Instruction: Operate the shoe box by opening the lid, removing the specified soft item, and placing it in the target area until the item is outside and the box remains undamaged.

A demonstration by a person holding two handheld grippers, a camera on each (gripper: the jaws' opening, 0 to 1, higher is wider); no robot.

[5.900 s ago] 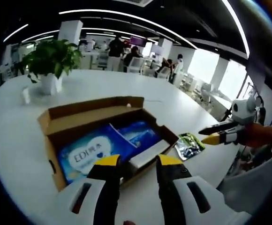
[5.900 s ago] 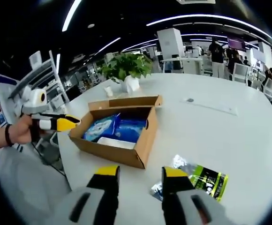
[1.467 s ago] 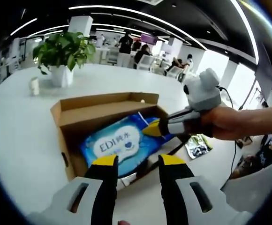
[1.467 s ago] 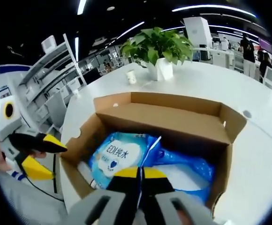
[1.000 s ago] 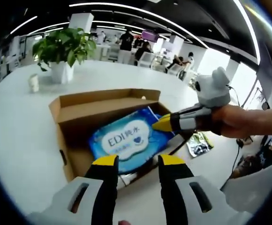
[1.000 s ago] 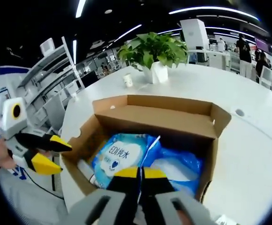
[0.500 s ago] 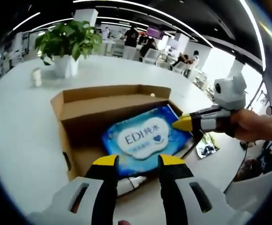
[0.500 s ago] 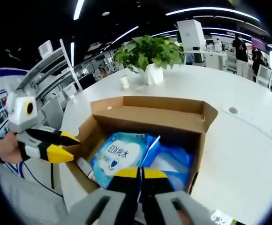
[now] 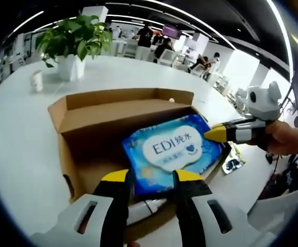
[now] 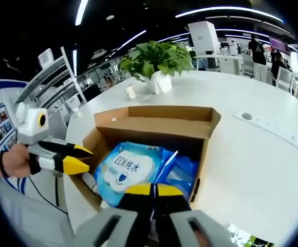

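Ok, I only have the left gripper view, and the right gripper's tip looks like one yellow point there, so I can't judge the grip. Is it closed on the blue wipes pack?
Observer: Yes. In the right gripper view, the right gripper has its jaws pressed together on the edge seam of the wipes pack.
Operator: Anything else blue in there?
Observer: A second blue pack lies beside it in the shoe box, against the right wall.

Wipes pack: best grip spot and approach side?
Grip the wipes pack by its thin crimped end seam, coming from the shoe box's open side, as the right gripper does shut on it. The flat, soft body is too wide for the jaws.
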